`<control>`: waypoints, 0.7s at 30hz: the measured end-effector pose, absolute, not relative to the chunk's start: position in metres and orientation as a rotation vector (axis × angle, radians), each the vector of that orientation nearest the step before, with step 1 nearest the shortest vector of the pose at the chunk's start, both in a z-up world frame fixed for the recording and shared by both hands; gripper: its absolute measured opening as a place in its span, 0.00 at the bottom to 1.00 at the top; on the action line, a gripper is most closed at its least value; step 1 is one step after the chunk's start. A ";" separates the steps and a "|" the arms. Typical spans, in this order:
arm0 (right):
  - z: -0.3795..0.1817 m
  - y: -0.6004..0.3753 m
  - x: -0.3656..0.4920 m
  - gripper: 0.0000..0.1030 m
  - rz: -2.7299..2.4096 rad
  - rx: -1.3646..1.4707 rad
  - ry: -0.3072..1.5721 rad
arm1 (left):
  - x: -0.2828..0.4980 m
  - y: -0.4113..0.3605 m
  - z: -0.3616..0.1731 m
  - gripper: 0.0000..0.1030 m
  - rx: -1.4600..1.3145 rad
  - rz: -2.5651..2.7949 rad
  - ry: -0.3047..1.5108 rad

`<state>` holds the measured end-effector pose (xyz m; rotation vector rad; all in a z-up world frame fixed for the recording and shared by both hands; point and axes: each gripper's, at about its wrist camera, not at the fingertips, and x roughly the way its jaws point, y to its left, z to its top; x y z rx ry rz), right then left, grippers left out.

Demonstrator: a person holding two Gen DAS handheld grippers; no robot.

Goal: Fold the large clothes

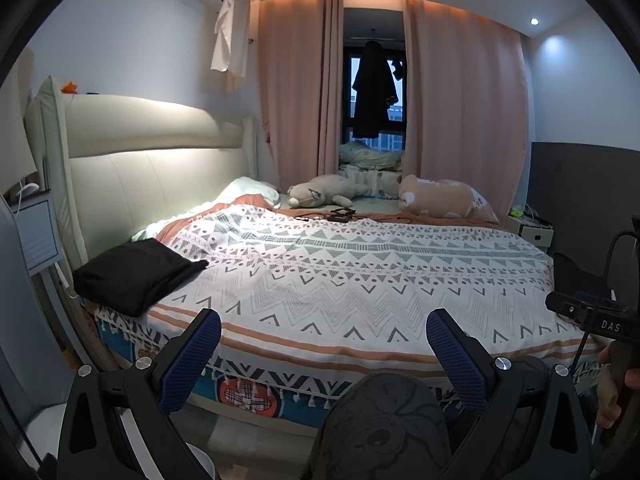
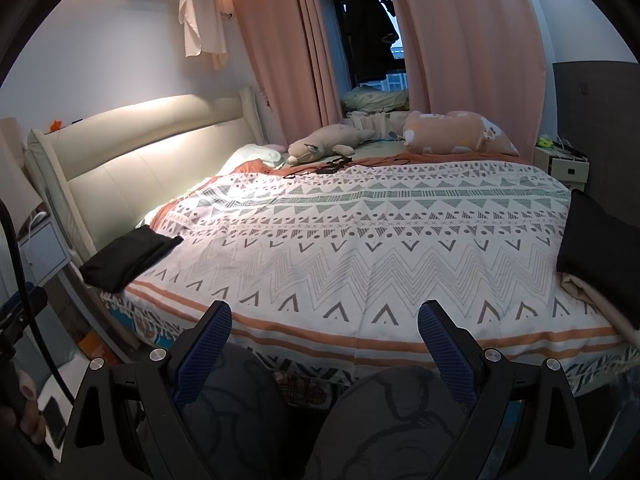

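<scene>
A folded black garment point(image 1: 134, 270) lies on the near left corner of the bed; it also shows in the right wrist view point(image 2: 126, 258). Another dark garment point(image 2: 600, 248) rests on a beige cloth at the bed's right edge. My left gripper point(image 1: 322, 344) is open and empty, held in front of the bed's near edge. My right gripper point(image 2: 324, 340) is open and empty, also in front of the near edge. The right gripper's body point(image 1: 592, 312) shows at the right of the left wrist view.
The bed carries a patterned white, grey and orange blanket point(image 1: 360, 272). Two plush toys point(image 1: 324, 194) point(image 1: 440, 196) and a small black device with cables point(image 1: 340, 214) lie at the far side. The person's knees point(image 2: 400, 420) are below the grippers. A nightstand point(image 2: 566, 166) stands far right.
</scene>
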<state>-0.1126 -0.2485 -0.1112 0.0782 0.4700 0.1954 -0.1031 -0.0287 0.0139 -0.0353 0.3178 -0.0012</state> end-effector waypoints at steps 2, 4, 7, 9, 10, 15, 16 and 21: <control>-0.111 -0.249 -0.111 0.92 0.194 0.078 0.473 | -0.103 -0.030 0.013 1.00 -0.033 0.000 0.319; -0.112 -0.250 -0.109 0.92 0.194 0.081 0.476 | -0.103 -0.031 0.013 1.00 -0.030 -0.002 0.319; -0.111 -0.251 -0.108 0.92 0.193 0.082 0.477 | -0.103 -0.031 0.013 1.00 -0.030 -0.003 0.319; -0.111 -0.252 -0.108 0.92 0.194 0.082 0.476 | -0.103 -0.031 0.013 1.00 -0.032 -0.002 0.318; -0.112 -0.252 -0.108 0.92 0.194 0.081 0.476 | -0.102 -0.031 0.013 1.00 -0.032 -0.003 0.319; -0.111 -0.252 -0.108 0.92 0.194 0.082 0.479 | -0.103 -0.032 0.012 1.00 -0.032 -0.008 0.320; -0.111 -0.252 -0.108 0.92 0.194 0.083 0.479 | -0.103 -0.031 0.013 1.00 -0.031 -0.008 0.318; -0.110 -0.252 -0.111 0.92 0.196 0.089 0.477 | -0.110 -0.033 0.014 1.00 -0.024 -0.018 0.303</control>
